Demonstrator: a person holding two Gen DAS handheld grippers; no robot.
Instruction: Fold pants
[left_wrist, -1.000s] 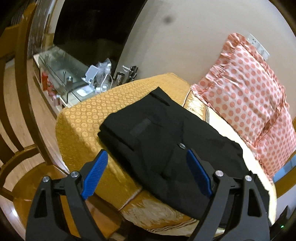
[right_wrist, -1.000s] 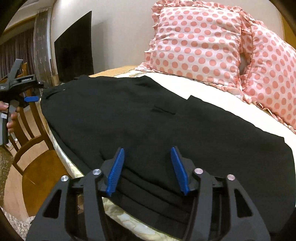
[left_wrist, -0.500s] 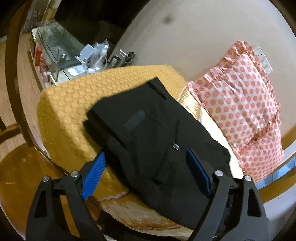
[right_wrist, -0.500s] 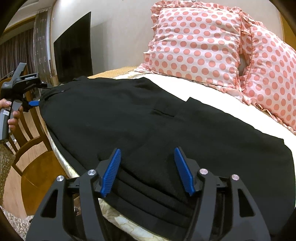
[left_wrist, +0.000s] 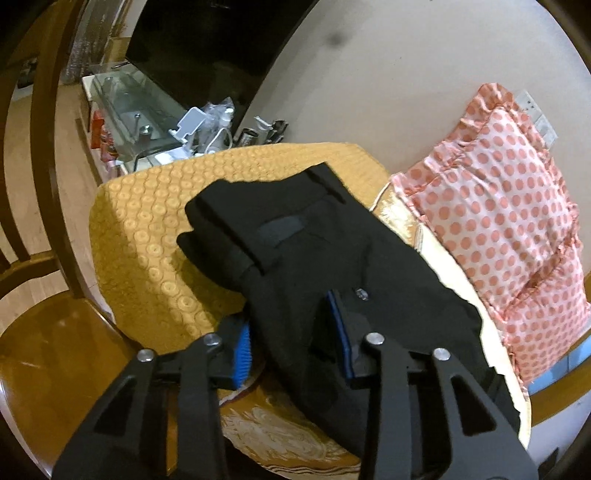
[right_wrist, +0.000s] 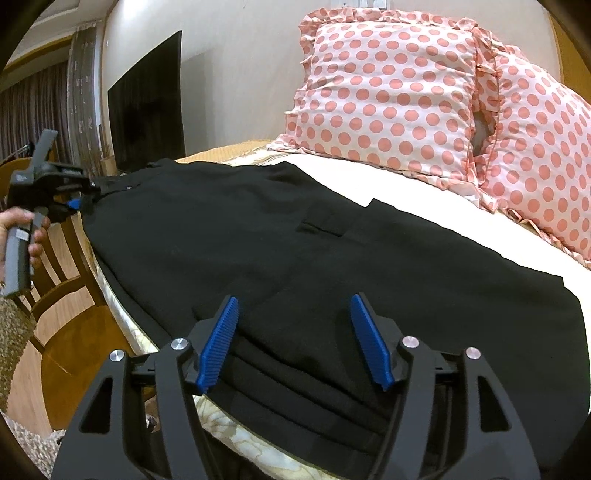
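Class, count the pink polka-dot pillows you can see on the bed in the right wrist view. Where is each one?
2. One pillow leans on the wall behind the black pants; the second pillow is beside it, to the right, partly cropped.

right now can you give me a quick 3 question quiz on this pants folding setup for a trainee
1. True or false: the fingers of the right gripper are clamped shut on the pants.
2. Which item leans against the wall behind the pants? A. polka-dot pillows B. a laundry basket C. a folded towel
3. Fill in: the left gripper has its fingers around a fold at the ______ end of the pants, near the metal button.

Key
1. False; they stand apart, open, over the near edge.
2. A
3. Waistband
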